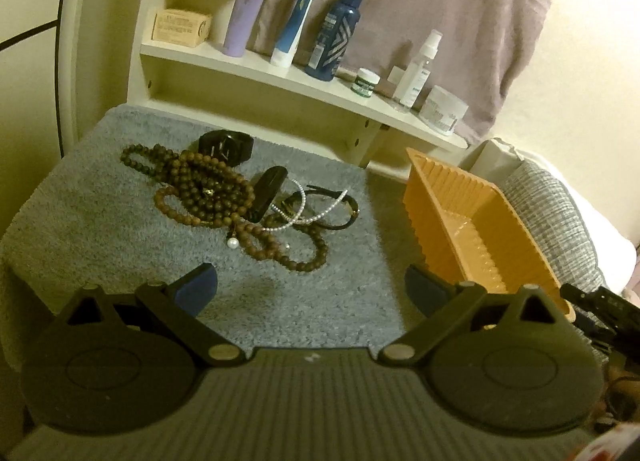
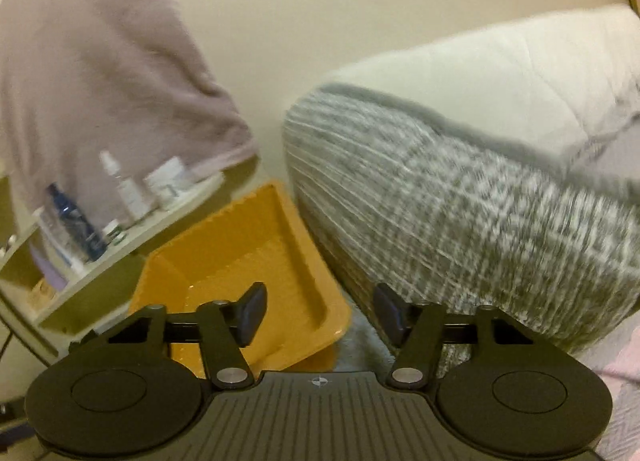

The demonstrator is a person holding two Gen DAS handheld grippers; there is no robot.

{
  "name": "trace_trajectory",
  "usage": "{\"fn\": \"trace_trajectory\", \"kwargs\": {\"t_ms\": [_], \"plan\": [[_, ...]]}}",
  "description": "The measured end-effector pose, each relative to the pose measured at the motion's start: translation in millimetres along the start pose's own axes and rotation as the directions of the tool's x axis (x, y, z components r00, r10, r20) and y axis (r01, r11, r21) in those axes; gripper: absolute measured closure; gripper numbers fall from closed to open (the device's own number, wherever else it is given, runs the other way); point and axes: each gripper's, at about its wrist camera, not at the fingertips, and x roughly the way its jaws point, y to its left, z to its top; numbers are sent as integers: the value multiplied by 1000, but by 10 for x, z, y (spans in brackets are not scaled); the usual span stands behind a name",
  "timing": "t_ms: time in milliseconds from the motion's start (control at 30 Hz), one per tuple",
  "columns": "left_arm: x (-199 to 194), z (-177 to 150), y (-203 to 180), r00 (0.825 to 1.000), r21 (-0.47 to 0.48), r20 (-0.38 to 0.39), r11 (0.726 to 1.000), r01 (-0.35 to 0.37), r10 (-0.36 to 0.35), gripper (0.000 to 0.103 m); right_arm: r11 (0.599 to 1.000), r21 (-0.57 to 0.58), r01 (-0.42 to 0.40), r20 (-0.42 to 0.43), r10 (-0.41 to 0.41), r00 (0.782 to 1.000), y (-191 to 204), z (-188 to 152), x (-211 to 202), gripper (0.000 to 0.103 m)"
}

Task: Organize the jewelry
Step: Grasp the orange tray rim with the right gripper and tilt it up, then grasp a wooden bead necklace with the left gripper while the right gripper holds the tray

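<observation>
A tangle of jewelry lies on a grey fluffy mat [image 1: 100, 217]: long strings of brown wooden beads [image 1: 208, 189], a thin pearl strand [image 1: 316, 213], a black watch [image 1: 226, 145] at the back and a black strap [image 1: 270, 191]. My left gripper [image 1: 310, 287] hovers open just short of the pile, nothing between its fingers. An orange ribbed tray [image 1: 476, 229] stands to the right of the mat, with no jewelry visible in it. In the right wrist view my right gripper [image 2: 320, 313] is open over the near corner of the orange tray [image 2: 256, 245], holding nothing.
A cream shelf [image 1: 256, 73] behind the mat carries tubes, a dark blue bottle [image 1: 336, 33], a spray bottle and jars. A mauve towel [image 1: 420, 1] hangs above it. A grey knitted cushion [image 2: 460, 221] and white pillow [image 2: 500, 73] press against the tray's right side.
</observation>
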Motion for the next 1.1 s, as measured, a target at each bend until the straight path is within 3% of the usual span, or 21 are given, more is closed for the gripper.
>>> {"fn": "trace_trajectory", "kwargs": {"t_ms": [167, 233, 400, 667, 700, 767, 933, 1100], "plan": [[80, -13, -19, 1000, 6, -15, 1000, -6, 6, 4, 999, 27, -38, -34, 39, 999, -99, 24, 199, 57], [117, -22, -32, 1000, 12, -25, 1000, -6, 7, 4, 998, 39, -50, -50, 52, 997, -124, 21, 269, 68], [171, -46, -61, 999, 20, -43, 1000, -6, 7, 4, 996, 72, -54, -62, 58, 996, -147, 61, 393, 82], [194, -57, -81, 999, 25, -47, 1000, 2, -1, 4, 991, 110, -78, -111, 90, 990, -230, 54, 446, 85], [191, -51, -80, 999, 28, -45, 1000, 0, 1, 4, 992, 103, -76, -108, 87, 990, -214, 52, 440, 91], [182, -42, -72, 999, 29, -38, 1000, -6, 7, 4, 993, 93, -69, -100, 78, 992, -179, 58, 420, 93], [201, -21, -31, 999, 51, -33, 998, -24, 25, 4, 999, -7, -38, -86, 37, 996, 42, 112, 358, 96], [261, 29, 5, 998, 140, 1, 988, -68, 68, 8, 977, -212, 8, -26, -14, 1000, 403, 150, 247, 97]]}}
